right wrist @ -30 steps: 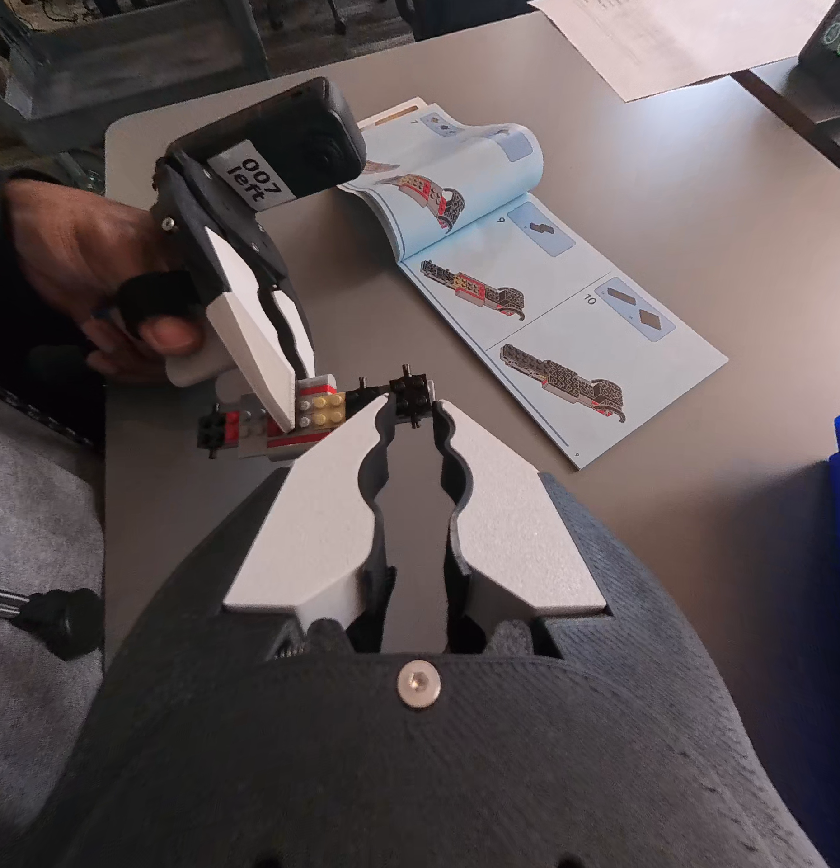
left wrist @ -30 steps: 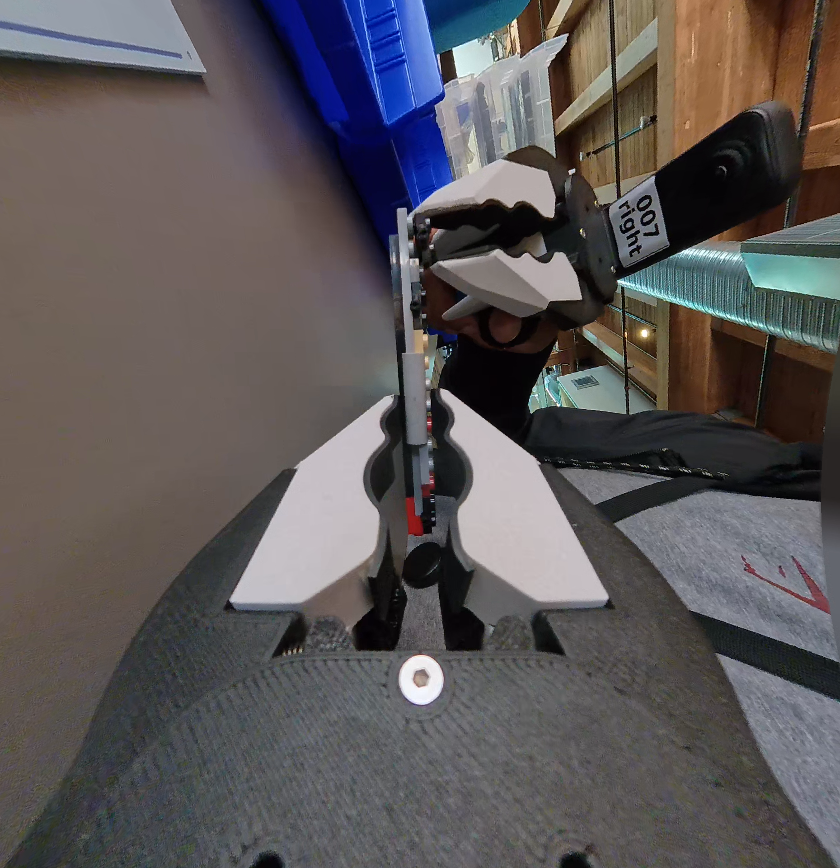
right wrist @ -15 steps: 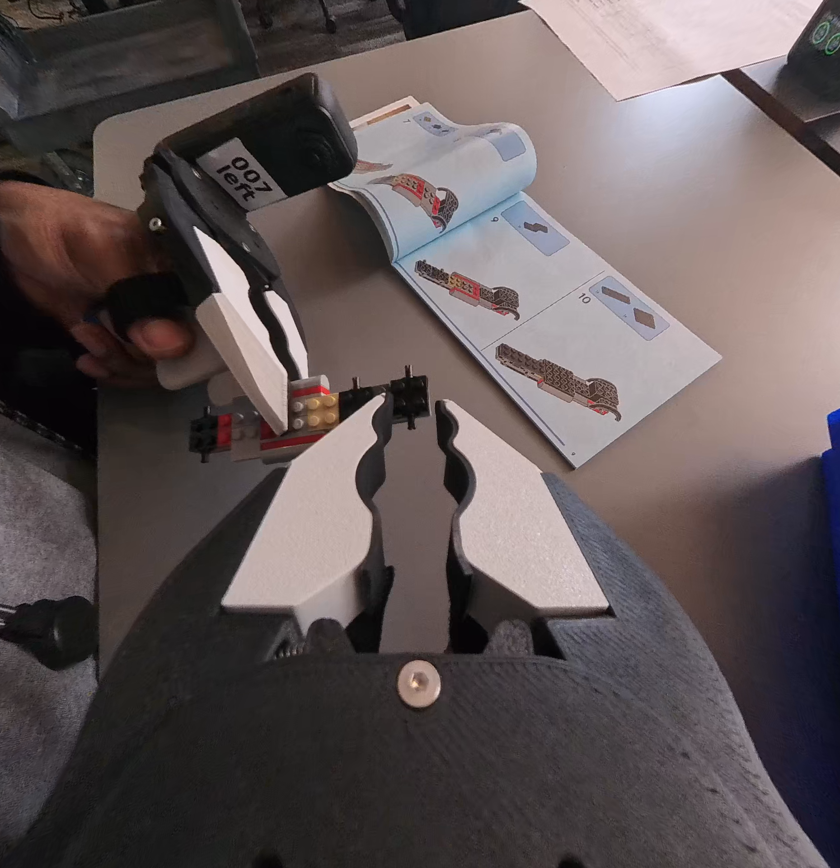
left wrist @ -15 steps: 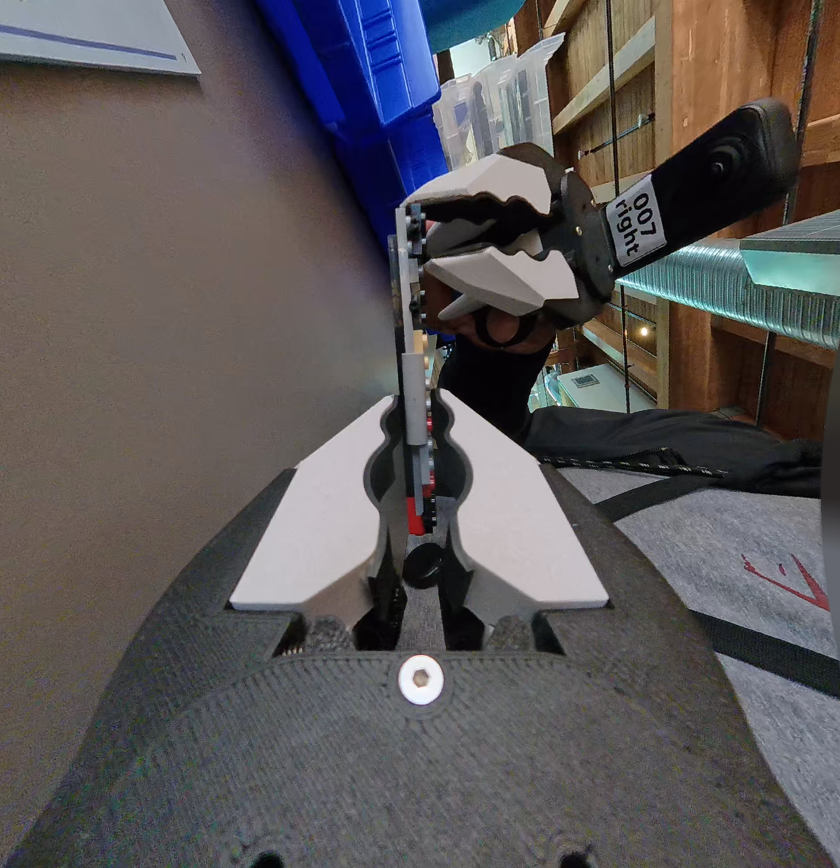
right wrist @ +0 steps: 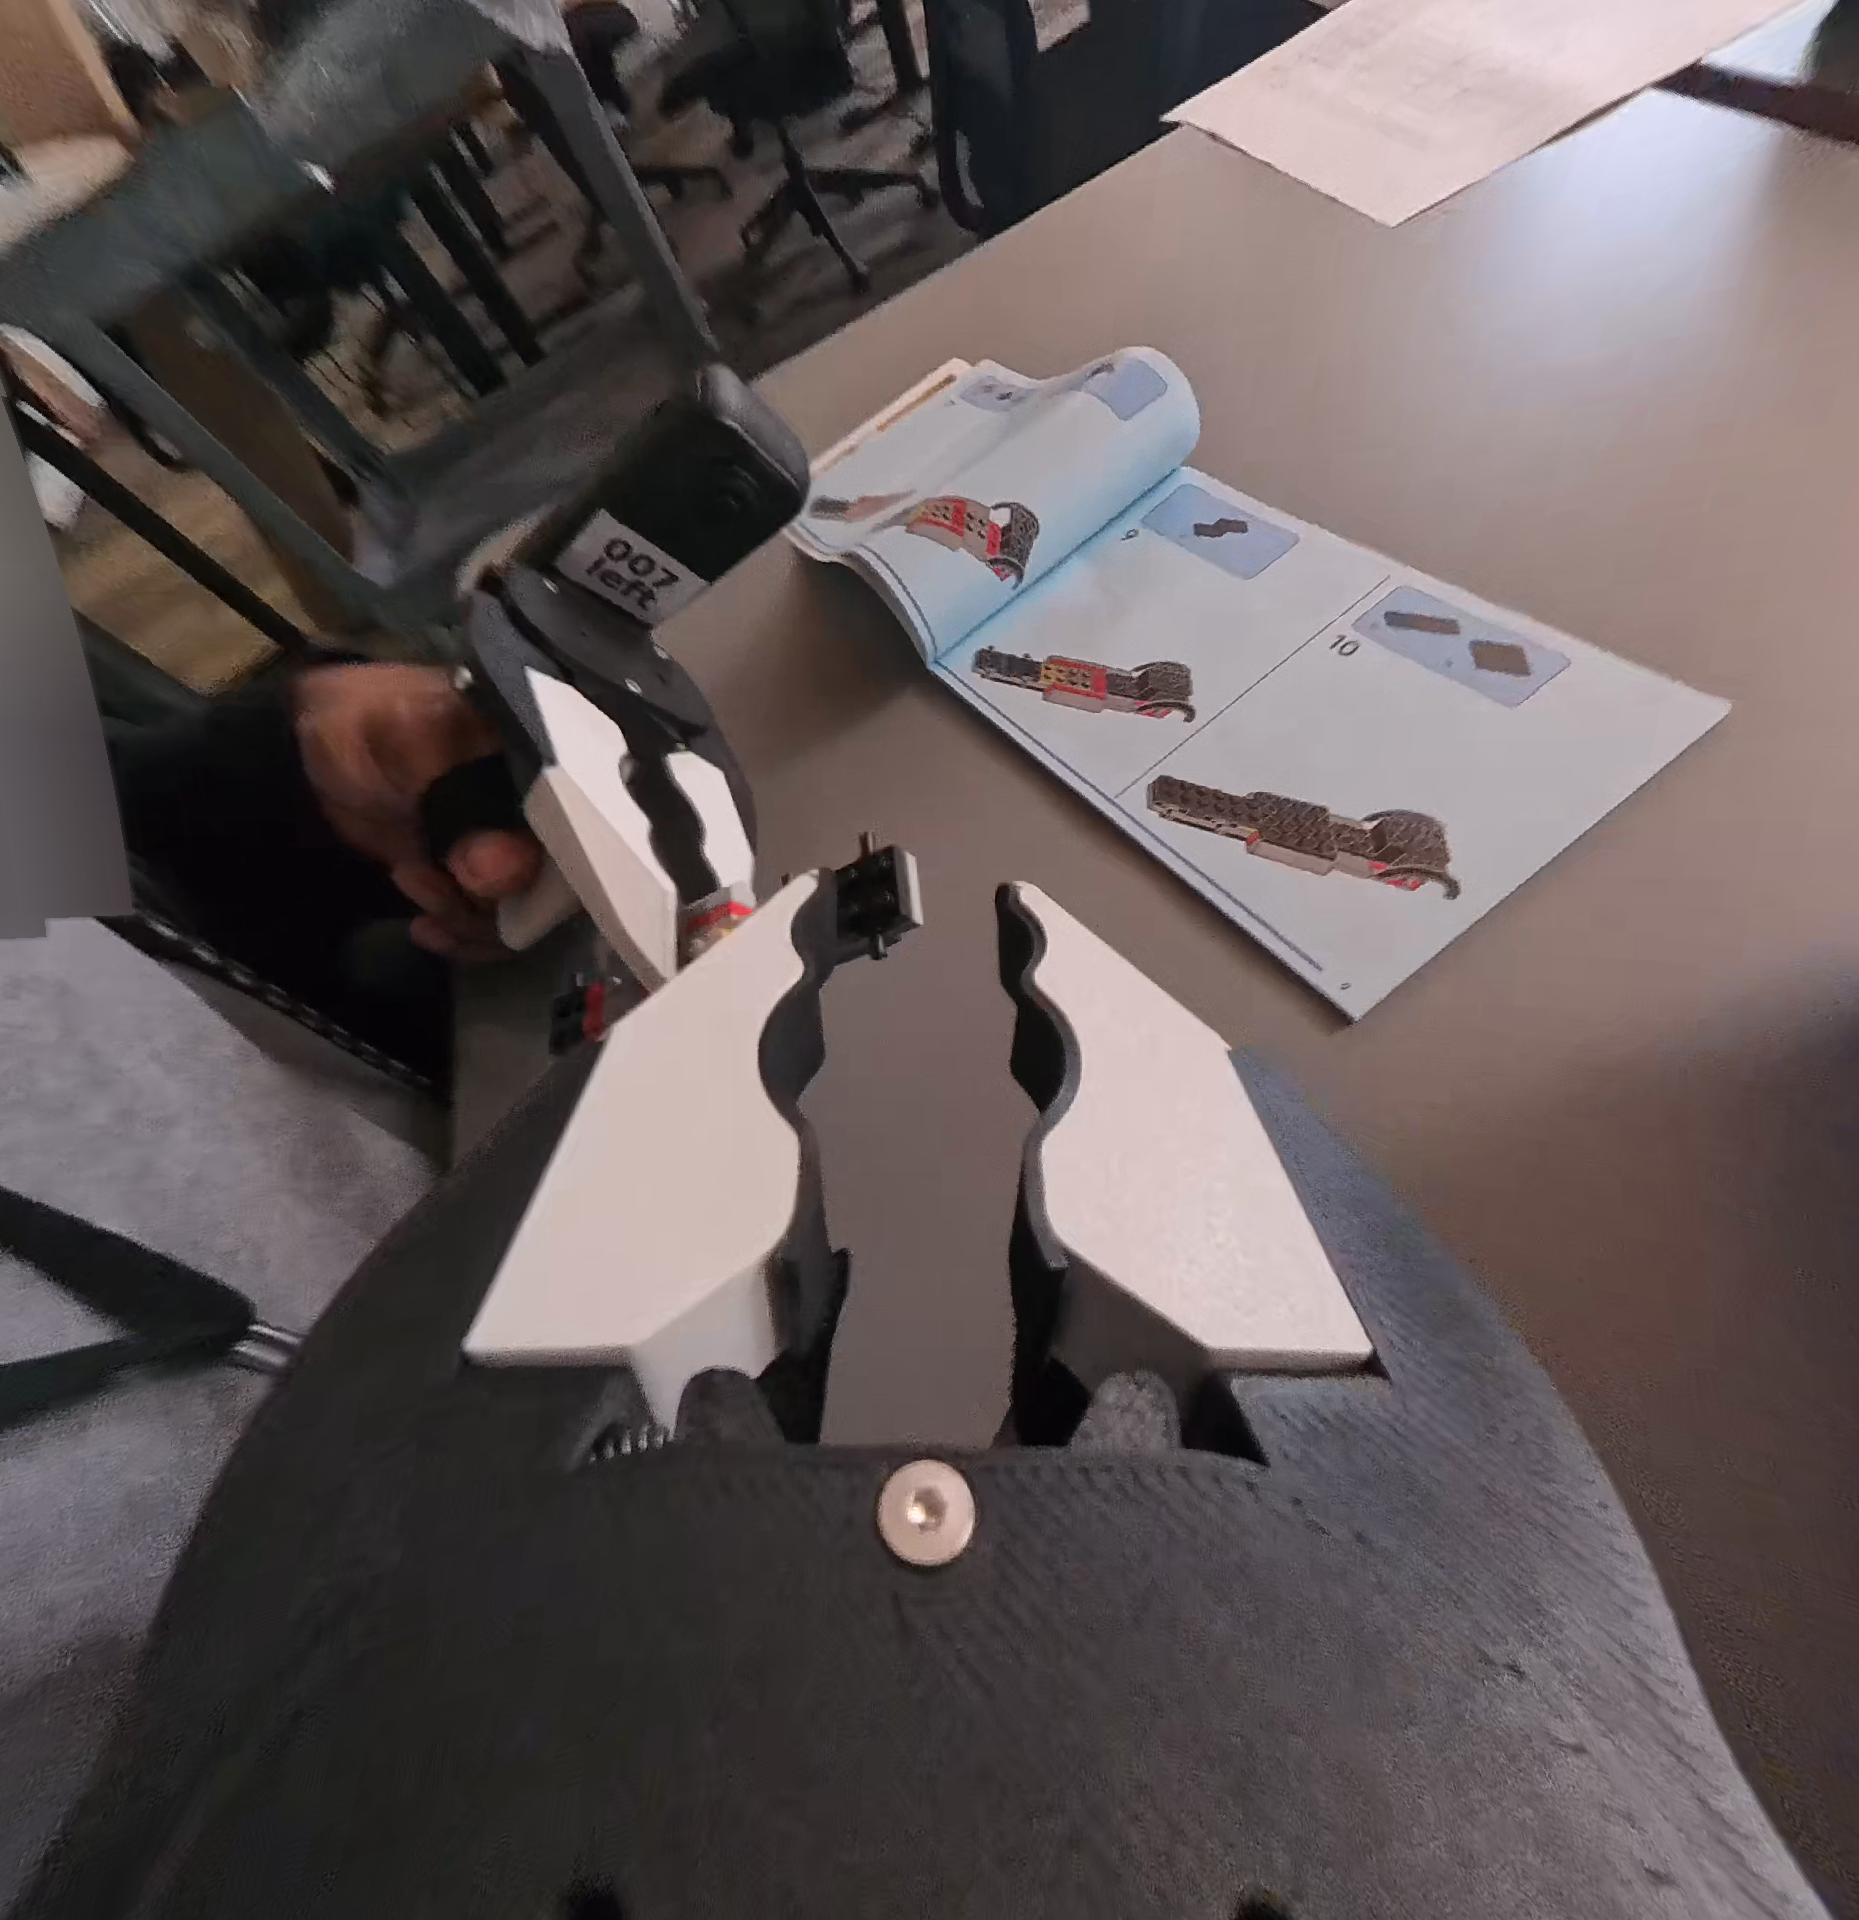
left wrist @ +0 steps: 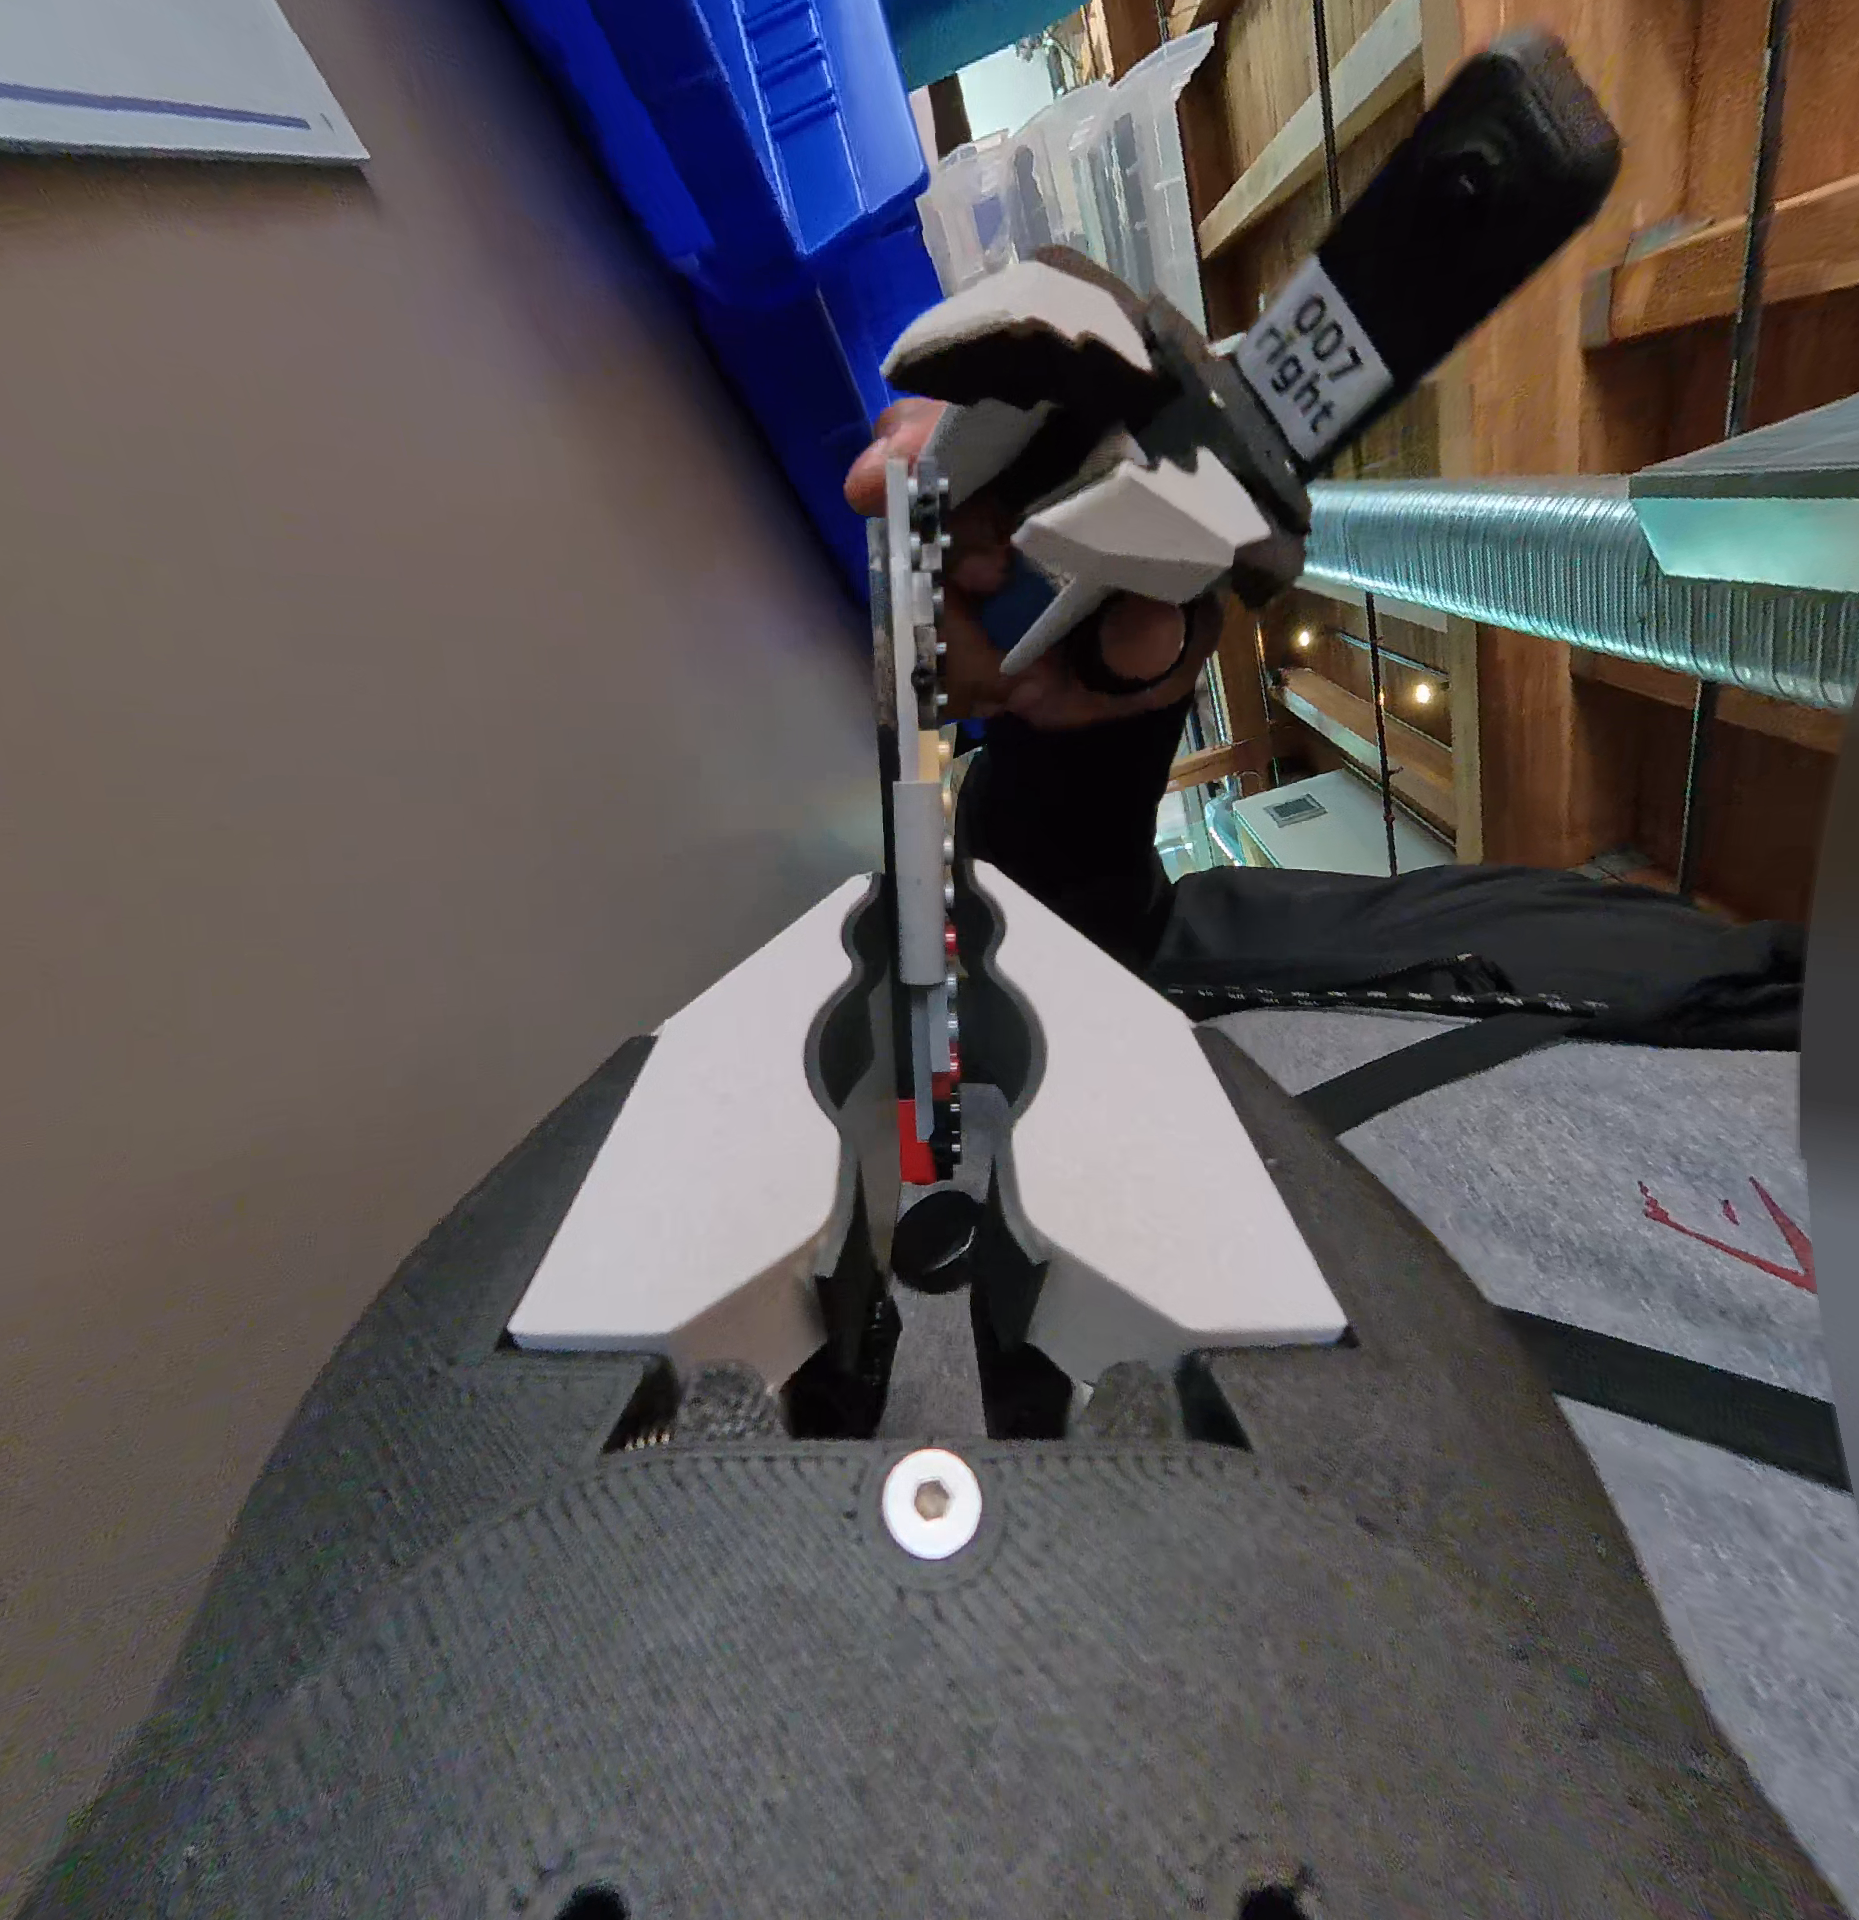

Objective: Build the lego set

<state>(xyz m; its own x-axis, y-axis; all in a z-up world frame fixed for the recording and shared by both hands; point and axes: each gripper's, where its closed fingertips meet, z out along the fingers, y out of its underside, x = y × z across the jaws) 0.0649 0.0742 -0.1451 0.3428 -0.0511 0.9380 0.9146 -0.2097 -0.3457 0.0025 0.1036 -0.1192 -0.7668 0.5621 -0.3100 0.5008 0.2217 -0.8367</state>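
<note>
2 tongs, 1 lego build held over the surface.

From the left wrist we see our left tongs clamped on the lego build, which runs edge-on toward the right tongs. From the right wrist, our right tongs stand spread and hold nothing, the build's black end just beside 1 tip; an instruction booklet lies open beyond.

Light: even, indoor, moderate; soft glare on table.
Blur: motion smear on background chairs, right view.
Distortion: wide-angle stretch at edges, both views.
</note>
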